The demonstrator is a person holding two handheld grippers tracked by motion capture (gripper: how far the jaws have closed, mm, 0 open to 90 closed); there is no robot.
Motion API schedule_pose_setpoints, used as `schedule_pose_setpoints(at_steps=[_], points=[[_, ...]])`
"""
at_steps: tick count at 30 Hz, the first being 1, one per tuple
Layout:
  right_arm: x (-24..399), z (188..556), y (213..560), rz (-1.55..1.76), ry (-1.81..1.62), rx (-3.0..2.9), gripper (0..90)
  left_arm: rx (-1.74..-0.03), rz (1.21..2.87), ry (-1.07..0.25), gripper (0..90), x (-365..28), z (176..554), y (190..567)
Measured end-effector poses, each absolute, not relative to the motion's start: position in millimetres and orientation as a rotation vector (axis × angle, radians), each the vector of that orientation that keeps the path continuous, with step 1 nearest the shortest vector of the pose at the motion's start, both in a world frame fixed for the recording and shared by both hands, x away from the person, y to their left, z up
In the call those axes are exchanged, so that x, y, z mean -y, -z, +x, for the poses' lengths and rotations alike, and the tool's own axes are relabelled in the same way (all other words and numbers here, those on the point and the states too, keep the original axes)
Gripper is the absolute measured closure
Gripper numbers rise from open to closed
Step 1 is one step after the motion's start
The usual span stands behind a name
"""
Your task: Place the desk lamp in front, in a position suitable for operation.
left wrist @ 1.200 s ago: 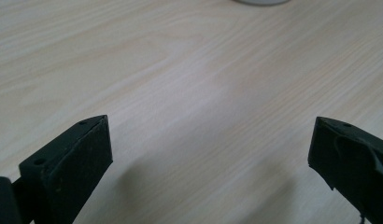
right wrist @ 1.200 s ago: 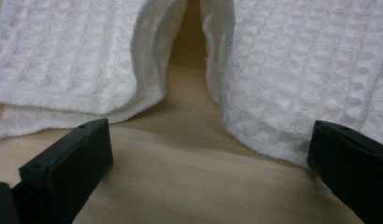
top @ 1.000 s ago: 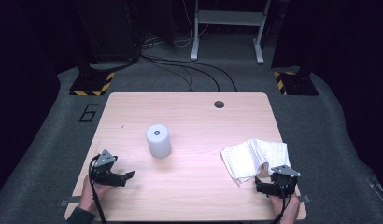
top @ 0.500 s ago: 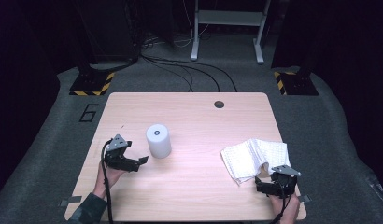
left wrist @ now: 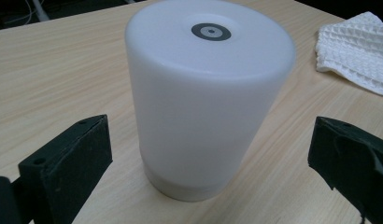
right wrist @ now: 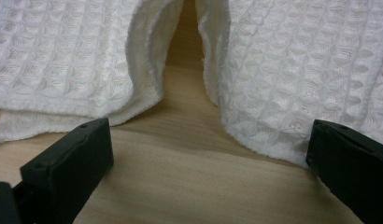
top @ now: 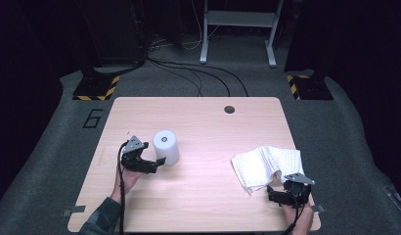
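Note:
A white cylinder (top: 166,146) with a small dark ring on its top stands upright left of the table's middle. My left gripper (top: 157,165) is just left of it, open, its jaws set wide to either side of the cylinder (left wrist: 206,93) without touching it. A crumpled white waffle-weave cloth (top: 267,165) lies at the right. My right gripper (top: 276,195) rests near the front edge, open, pointing at the cloth's near hem (right wrist: 255,84), nothing between its jaws.
The light wooden table (top: 208,127) has a round cable hole (top: 229,109) near its far edge. Beyond it, cables, a metal stand's legs (top: 237,29) and hazard-striped bases (top: 96,88) sit on the grey floor.
My left gripper has moved away from the front left corner, forward and to the right, up to the white cylinder. The right gripper and the cloth have stayed put.

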State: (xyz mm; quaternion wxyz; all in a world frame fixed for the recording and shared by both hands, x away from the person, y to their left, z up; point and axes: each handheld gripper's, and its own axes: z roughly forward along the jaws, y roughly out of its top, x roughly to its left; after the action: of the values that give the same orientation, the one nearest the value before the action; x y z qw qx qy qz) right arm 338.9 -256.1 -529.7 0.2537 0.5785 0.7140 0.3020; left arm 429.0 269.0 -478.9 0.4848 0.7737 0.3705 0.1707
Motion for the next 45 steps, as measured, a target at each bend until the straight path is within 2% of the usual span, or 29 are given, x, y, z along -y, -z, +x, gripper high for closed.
schedule_pose_setpoints(at_steps=[16,34,38,45], points=[[256.2,338.9,529.7,1.572,-0.818,-1.940,0.0,-0.910,1.886,-0.426,0.0,-248.5,452.5,486.7],[255.6,338.6,529.8,1.578,-0.819,-1.931,0.0,-0.929,1.914,-0.455,0.0,-232.9,462.6,496.8],[255.6,338.7,529.8,1.578,-0.820,-1.931,0.0,-0.942,1.921,-0.462,5.3,-233.7,463.1,498.0],[255.6,338.7,529.8,1.578,-0.821,-1.931,0.0,-0.922,1.940,-0.483,7.2,-234.2,463.1,496.8]])
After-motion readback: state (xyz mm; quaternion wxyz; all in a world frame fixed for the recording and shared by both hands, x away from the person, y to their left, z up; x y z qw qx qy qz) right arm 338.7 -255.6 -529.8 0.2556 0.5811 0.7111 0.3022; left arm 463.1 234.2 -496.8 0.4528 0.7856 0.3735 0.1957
